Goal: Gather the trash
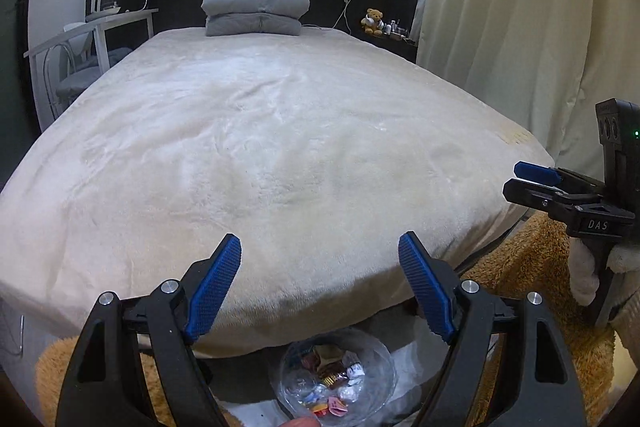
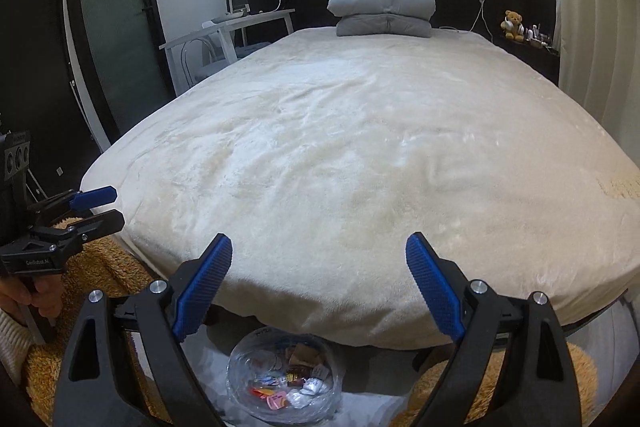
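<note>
Clear plastic bag [image 1: 340, 379] sits on the floor at the foot of the bed, directly below my view. Mouth open and facing up, rim rounded, walls crinkled and see-through. Inside it, a loose heap of trash [image 1: 332, 383]: small crumpled wrappers, white, red, orange, pink, plus a brown paper scrap and a dark wrapper with gold print. Same bag [image 2: 280, 379] in the right view, again open and upright, the litter [image 2: 288, 383] settled at its bottom. It rests on white sheeting between two tan shaggy rugs.
</note>
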`<state>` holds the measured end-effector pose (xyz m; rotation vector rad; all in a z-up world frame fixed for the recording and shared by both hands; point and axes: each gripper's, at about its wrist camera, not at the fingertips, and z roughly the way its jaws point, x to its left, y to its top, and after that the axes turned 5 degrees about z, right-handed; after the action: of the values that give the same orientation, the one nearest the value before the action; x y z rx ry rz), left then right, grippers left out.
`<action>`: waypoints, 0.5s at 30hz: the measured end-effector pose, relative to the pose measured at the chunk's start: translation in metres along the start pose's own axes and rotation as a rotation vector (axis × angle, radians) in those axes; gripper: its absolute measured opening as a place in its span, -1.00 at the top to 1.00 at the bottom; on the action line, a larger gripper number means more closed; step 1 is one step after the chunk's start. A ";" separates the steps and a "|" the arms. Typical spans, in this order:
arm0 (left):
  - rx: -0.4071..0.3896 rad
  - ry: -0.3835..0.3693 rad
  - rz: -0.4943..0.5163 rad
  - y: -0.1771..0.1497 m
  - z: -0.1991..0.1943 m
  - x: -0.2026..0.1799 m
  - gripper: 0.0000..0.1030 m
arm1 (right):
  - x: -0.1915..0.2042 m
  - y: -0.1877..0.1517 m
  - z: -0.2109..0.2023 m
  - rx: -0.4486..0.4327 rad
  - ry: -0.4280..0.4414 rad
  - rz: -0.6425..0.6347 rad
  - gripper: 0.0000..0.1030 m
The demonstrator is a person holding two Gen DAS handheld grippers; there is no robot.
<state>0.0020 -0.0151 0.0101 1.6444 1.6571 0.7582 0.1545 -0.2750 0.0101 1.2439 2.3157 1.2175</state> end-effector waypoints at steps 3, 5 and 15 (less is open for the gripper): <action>-0.015 -0.003 0.007 0.008 0.006 0.004 -0.54 | -0.001 0.006 0.002 -0.027 -0.011 -0.022 -0.70; -0.035 -0.005 0.022 0.013 0.008 0.006 -0.54 | -0.003 0.010 0.003 -0.049 -0.013 -0.032 -0.70; -0.105 -0.029 0.025 0.027 0.022 0.017 -0.69 | -0.012 0.022 0.016 -0.119 -0.048 -0.057 -0.72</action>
<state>0.0365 0.0020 0.0173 1.5983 1.5527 0.8159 0.1837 -0.2691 0.0149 1.1463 2.1951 1.2721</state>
